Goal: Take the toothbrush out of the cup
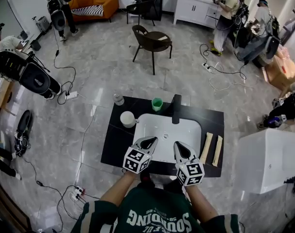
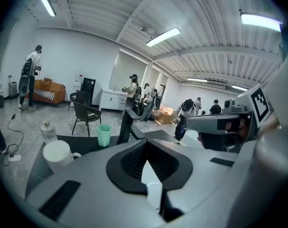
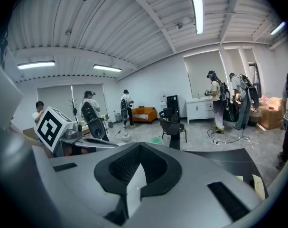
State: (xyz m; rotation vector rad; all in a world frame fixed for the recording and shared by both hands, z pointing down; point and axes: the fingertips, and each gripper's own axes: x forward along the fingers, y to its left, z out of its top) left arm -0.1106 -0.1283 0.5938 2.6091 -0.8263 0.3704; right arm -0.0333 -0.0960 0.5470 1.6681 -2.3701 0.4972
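— What's around you?
— My left tool [image 1: 148, 141] and my right tool [image 1: 180, 146] are each pressed together, pinching nothing, above the near rim of the sink [image 1: 163, 130]. On the counter [image 1: 117, 141], the green cup [image 1: 157, 104] sits at the sink's 12 o'clock, with the black tap [image 1: 176, 108] just beside it at 1. A white mug [image 1: 128, 119] is at 10, a bottle [image 1: 118, 99] is behind it, and two pale long things [image 1: 207, 147] are at 3.
— And the toothbrush?
— Too small to make out; I can't see into the cup. Only the open sink lies between us.

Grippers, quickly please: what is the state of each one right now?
Left gripper: closed, holding nothing.
Right gripper: closed, holding nothing.
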